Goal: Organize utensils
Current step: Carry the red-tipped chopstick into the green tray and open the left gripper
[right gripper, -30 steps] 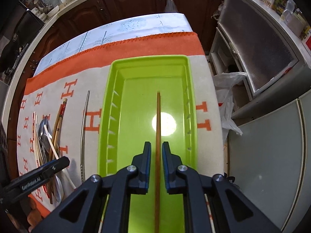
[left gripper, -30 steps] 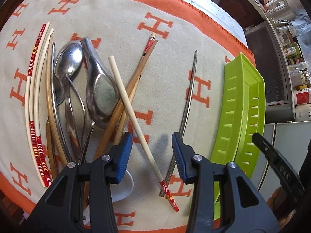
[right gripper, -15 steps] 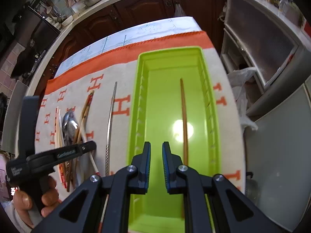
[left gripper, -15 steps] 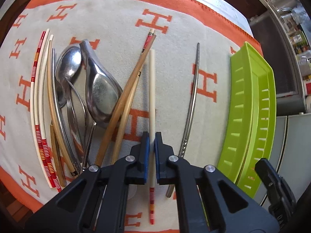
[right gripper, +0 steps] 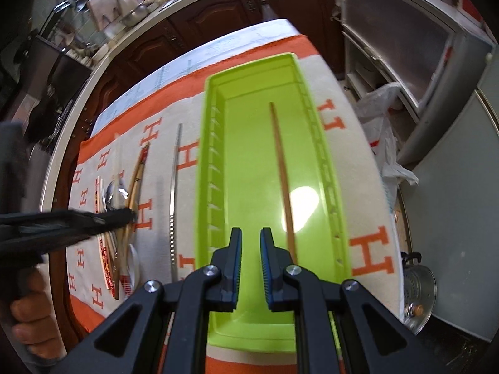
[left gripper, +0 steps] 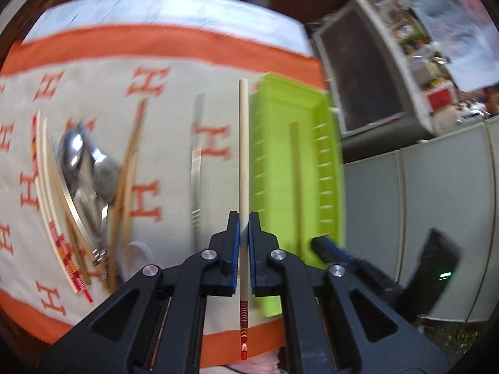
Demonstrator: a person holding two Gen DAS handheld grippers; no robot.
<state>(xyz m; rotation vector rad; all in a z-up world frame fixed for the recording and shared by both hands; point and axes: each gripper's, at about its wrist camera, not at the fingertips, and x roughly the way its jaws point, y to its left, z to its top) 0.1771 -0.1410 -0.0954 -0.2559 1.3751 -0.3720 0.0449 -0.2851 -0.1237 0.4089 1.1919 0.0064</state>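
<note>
Left gripper (left gripper: 243,227) clamps a pale chopstick (left gripper: 243,155), red-striped at its end. Right gripper (right gripper: 250,243) is nearly closed, empty; only its view shows the whole tray (right gripper: 249,118)

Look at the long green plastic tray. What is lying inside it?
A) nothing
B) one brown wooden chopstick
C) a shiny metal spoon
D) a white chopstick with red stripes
B: a single brown wooden chopstick lies lengthwise inside the long green plastic tray; the spoons stay on the cloth and the pale chopstick with red stripes is in the left gripper.

Black gripper (left gripper: 244,230) frames; blue pads (right gripper: 237,249); silver screws
</note>
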